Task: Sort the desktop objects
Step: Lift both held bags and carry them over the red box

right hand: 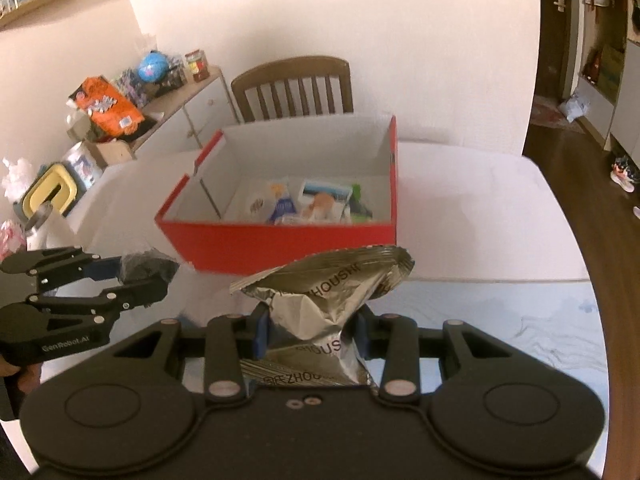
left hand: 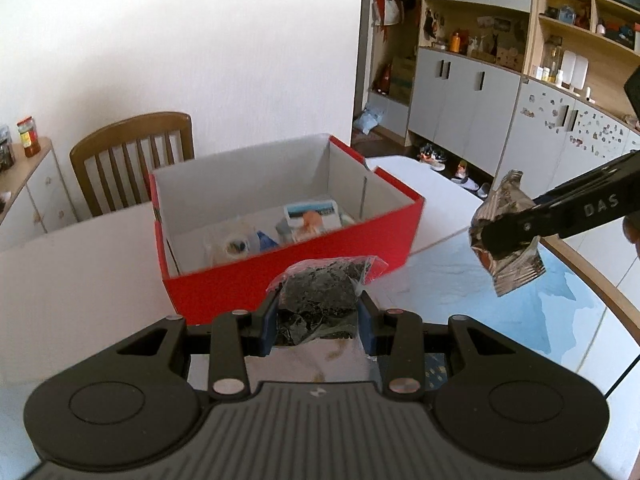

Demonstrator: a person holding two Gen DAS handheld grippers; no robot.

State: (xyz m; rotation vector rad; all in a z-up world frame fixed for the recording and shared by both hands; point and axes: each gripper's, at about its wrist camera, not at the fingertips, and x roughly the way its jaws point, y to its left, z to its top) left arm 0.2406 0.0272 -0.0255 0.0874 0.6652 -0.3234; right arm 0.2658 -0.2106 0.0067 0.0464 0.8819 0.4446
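An open red box (left hand: pixel 280 268) (right hand: pixel 280 240) with a white inside stands on the table ahead of both grippers and holds several small packets and a tape roll. My left gripper (left hand: pixel 318 320) is shut on a clear bag of dark dried leaves (left hand: pixel 320 284), held above the table just short of the box's near wall; it shows at the left of the right wrist view (right hand: pixel 144 276). My right gripper (right hand: pixel 310 330) is shut on a crumpled silver foil snack bag (right hand: pixel 324 300), held in the air to the right of the box; it shows in the left wrist view (left hand: pixel 506 228).
A wooden chair (left hand: pixel 132 160) (right hand: pixel 294 88) stands behind the table at the wall. The table (right hand: pixel 480 208) has a white cloth, with a blue-and-white patterned mat (left hand: pixel 520 312) at the near right. A cluttered sideboard (right hand: pixel 168 96) is at the left, cabinets (left hand: pixel 480 92) at the right.
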